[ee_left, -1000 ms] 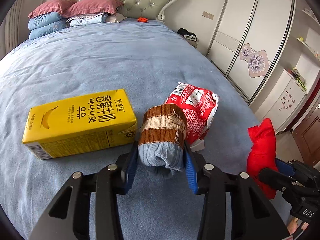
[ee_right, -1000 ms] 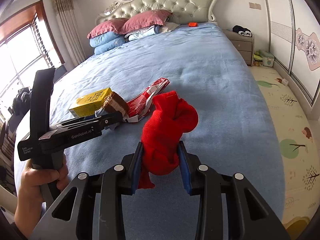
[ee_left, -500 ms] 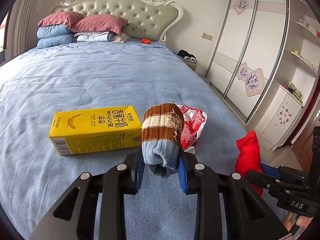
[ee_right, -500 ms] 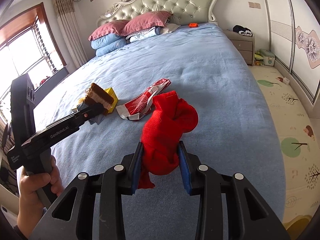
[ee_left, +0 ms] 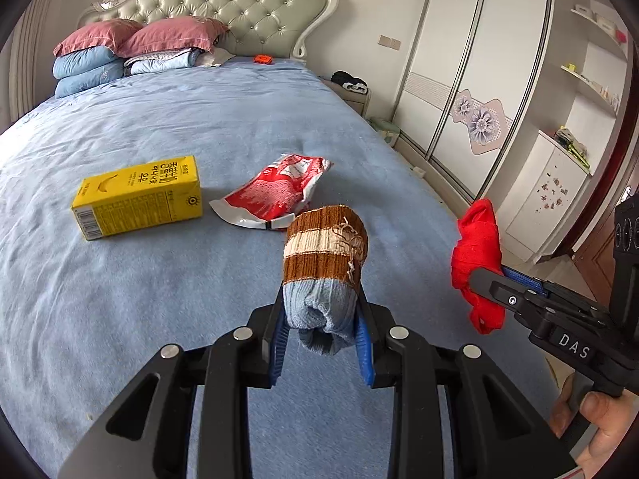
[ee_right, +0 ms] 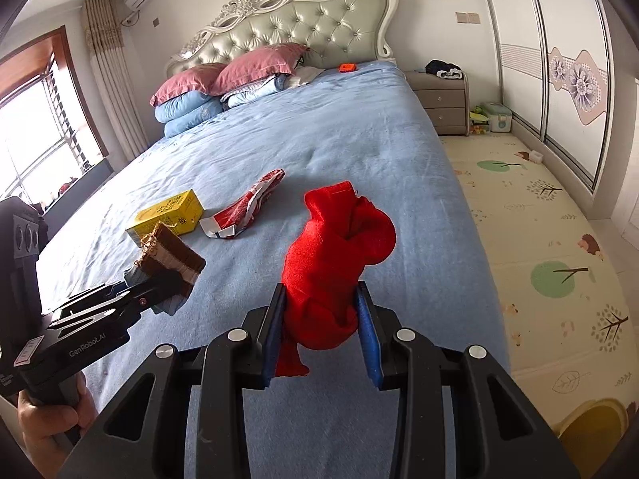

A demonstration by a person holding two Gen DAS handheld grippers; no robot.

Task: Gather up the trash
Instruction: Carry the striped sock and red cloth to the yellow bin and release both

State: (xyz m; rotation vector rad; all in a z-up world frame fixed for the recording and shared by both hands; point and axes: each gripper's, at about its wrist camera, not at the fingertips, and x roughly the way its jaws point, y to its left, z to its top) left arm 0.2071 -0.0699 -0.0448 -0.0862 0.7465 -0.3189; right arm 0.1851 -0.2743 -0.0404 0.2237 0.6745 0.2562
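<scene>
Bedroom: a bed (ee_left: 167, 119) under a blue sheet, a tufted headboard (ee_left: 239, 8) at 12 o'clock, stacked pillows (ee_left: 131, 48) at 11 o'clock, and sliding wardrobe doors (ee_left: 479, 80) along the 2 o'clock side. In my right wrist view a nightstand (ee_right: 439, 95) stands beside the bed head and a patterned floor mat (ee_right: 539, 239) runs from 1 to 4 o'clock.

Trash on the sheet, left wrist view: a yellow carton (ee_left: 137, 197) lying flat at 10 o'clock and, just beside it toward 12 o'clock, a crumpled red wrapper (ee_left: 275, 195). The two lie near each other, apart, and neither gripper touches them.

My left gripper (ee_left: 323, 319) has its jaws drawn in on a rolled striped sock (ee_left: 323, 263), brown and cream above, blue below, which stands up above the blue pads, clear of the sheet. My right gripper (ee_right: 319, 319) has its jaws clamped about a bunched red cloth (ee_right: 335, 251), likewise raised over the bed. In the left view it appears at 3 o'clock with a hand (ee_left: 599, 427) on its handle.
</scene>
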